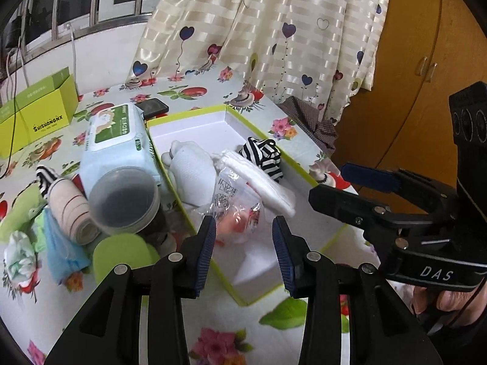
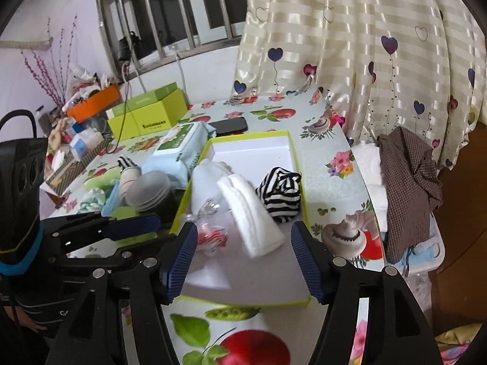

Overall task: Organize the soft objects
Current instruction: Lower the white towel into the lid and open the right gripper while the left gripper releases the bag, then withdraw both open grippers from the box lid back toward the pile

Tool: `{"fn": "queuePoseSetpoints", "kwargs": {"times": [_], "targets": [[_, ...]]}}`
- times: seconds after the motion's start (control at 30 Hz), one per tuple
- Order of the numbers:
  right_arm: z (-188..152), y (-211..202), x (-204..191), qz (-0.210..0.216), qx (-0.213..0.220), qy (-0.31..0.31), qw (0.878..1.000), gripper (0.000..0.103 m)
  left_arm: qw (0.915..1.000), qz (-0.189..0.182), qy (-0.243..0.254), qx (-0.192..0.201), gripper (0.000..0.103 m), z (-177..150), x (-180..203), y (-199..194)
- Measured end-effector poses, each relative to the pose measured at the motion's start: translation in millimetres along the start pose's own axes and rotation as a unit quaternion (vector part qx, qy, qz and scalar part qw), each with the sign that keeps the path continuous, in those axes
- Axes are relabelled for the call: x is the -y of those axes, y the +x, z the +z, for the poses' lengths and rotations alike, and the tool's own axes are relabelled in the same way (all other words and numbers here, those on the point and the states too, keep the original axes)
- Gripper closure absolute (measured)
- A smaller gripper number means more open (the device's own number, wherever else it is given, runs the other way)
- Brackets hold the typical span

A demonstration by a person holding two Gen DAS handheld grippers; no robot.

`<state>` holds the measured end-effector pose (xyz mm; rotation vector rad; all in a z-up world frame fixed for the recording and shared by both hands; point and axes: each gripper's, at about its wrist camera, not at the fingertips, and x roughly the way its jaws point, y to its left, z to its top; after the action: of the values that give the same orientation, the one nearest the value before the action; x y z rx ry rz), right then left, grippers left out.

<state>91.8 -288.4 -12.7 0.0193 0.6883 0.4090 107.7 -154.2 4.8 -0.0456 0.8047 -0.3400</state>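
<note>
A shallow box with a lime-green rim [image 1: 225, 108] [image 2: 252, 135] lies on the flowered tablecloth. Inside it are a white knitted bundle [image 1: 191, 167], a folded white cloth [image 1: 264, 182] [image 2: 252, 213], a black-and-white striped sock [image 1: 264, 155] [image 2: 281, 194] and a clear plastic bag with something red in it [image 1: 234, 210] [image 2: 211, 234]. My left gripper [image 1: 243, 228] [image 2: 143, 232] hovers open over the box's near left part, nothing between its pads. My right gripper [image 2: 243, 234] [image 1: 344, 187] is open too, above the box's near end, empty.
Left of the box are a pack of wet wipes [image 1: 118, 133], a grey-lidded jar [image 1: 124, 200], a rolled beige sock [image 1: 73, 213], blue cloth [image 1: 61, 243] and an open green carton [image 1: 39, 112]. A phone [image 2: 228, 124] lies behind. The curtain hangs at the back; a brown checked cloth [image 2: 408, 182] is off the table's right edge.
</note>
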Motion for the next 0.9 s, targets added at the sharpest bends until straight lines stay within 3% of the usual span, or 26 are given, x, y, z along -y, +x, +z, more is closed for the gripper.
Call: {"fn": "queuePoseSetpoints", "kwargs": {"times": [0.9], "targets": [[-3.3, -33.5, -69.1, 0.026, 0.019, -0.059, 0.998, 0.033, 0.9979, 0.021, -0.023, 0.056, 0.063, -22.1, -25.8, -72.8]]}}
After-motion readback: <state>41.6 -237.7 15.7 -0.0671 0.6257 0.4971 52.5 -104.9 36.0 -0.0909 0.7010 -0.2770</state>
